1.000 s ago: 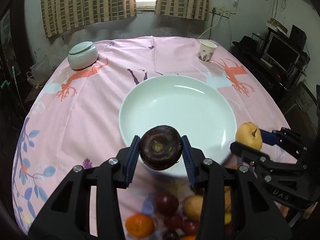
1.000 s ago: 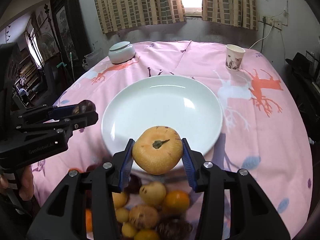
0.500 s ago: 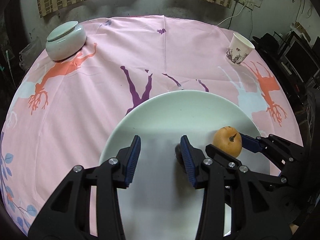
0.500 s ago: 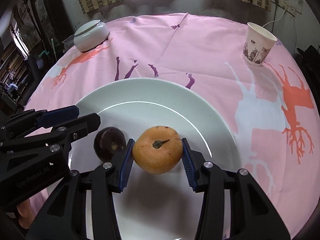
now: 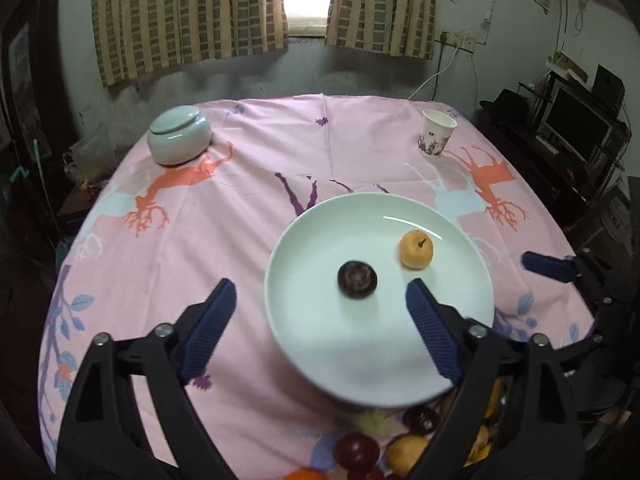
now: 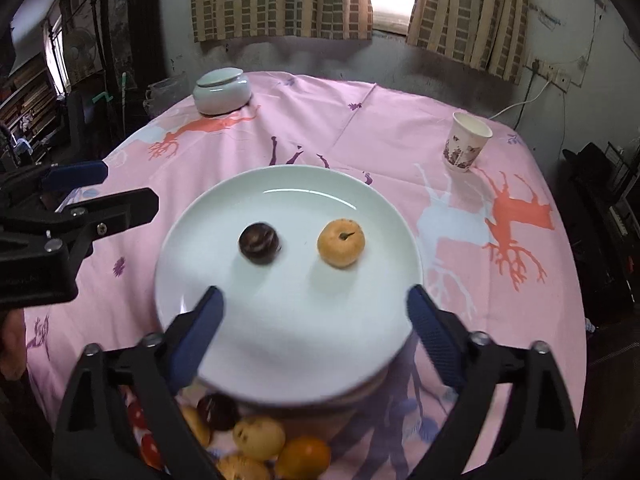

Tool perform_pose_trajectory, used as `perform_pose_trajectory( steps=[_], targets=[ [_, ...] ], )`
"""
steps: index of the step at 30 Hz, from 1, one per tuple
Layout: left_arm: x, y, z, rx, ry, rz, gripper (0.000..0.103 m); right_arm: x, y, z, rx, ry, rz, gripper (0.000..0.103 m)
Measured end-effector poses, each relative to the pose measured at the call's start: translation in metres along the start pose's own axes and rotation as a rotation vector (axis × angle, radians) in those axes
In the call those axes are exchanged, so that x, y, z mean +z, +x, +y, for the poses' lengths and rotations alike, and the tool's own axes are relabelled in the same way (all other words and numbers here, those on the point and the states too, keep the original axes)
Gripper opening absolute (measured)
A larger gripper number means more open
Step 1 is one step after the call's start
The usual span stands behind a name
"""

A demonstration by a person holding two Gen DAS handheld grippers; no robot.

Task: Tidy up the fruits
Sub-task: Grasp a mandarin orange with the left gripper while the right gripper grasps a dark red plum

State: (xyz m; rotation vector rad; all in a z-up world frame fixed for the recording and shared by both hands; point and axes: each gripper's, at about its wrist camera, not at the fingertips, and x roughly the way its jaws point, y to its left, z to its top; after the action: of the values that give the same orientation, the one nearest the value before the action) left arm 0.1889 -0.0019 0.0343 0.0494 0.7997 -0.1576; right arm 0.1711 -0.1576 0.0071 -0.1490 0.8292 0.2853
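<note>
Just beyond empty hand-held gripper [image 6: 312,308]: pear [image 6: 341,242].

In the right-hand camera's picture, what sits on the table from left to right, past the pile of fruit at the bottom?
Lidded bowl → dark plum on the white plate → yellow-orange fruit on the same plate → paper cup.

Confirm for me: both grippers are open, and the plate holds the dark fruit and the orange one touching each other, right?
Not quite. The dark fruit and orange fruit lie apart on the plate, as the right wrist view shows. Both the left gripper and right gripper are open.
</note>
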Motion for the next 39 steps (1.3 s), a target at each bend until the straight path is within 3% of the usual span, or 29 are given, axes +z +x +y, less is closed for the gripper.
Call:
perform_pose_trajectory(
  steps=[3,7,12,13,16,20,33,39],
  targets=[
    [-0.048,-0.032,-0.001,0.027,0.03,-0.027,0.096,-0.053,-0.048,0.02,-0.026,-0.041,-0.069,0.102],
    [-0.112,-0.058,0.008,0.0,-0.026,-0.016,0.099,-0.122,-0.087,0.042,-0.036,-0.027,-0.084,0.102],
    [-0.165,-0.06,0.03,0.045,-0.114,0.049,0.1,-0.174,-0.095,0.05,0.088,0.131,-0.05,0.102],
    [-0.17,-0.059,0.034,0.05,-0.129,0.059,0.1,-0.179,-0.093,0.049,0.131,0.158,-0.05,0.1],
    [-0.179,-0.058,0.04,0.06,-0.145,0.08,0.1,-0.183,-0.083,0.05,0.18,0.2,-0.021,0.074],
    [-0.186,-0.059,0.036,0.061,-0.119,0.087,0.1,-0.185,-0.062,0.054,0.218,0.22,0.037,0.061],
    [-0.188,-0.05,0.035,0.023,-0.098,0.112,0.1,-0.186,-0.041,0.051,0.213,0.289,0.032,0.041],
    [-0.185,-0.033,0.035,0.049,-0.105,0.142,0.1,-0.186,-0.059,0.05,0.186,0.26,0.011,0.04]
  ],
)
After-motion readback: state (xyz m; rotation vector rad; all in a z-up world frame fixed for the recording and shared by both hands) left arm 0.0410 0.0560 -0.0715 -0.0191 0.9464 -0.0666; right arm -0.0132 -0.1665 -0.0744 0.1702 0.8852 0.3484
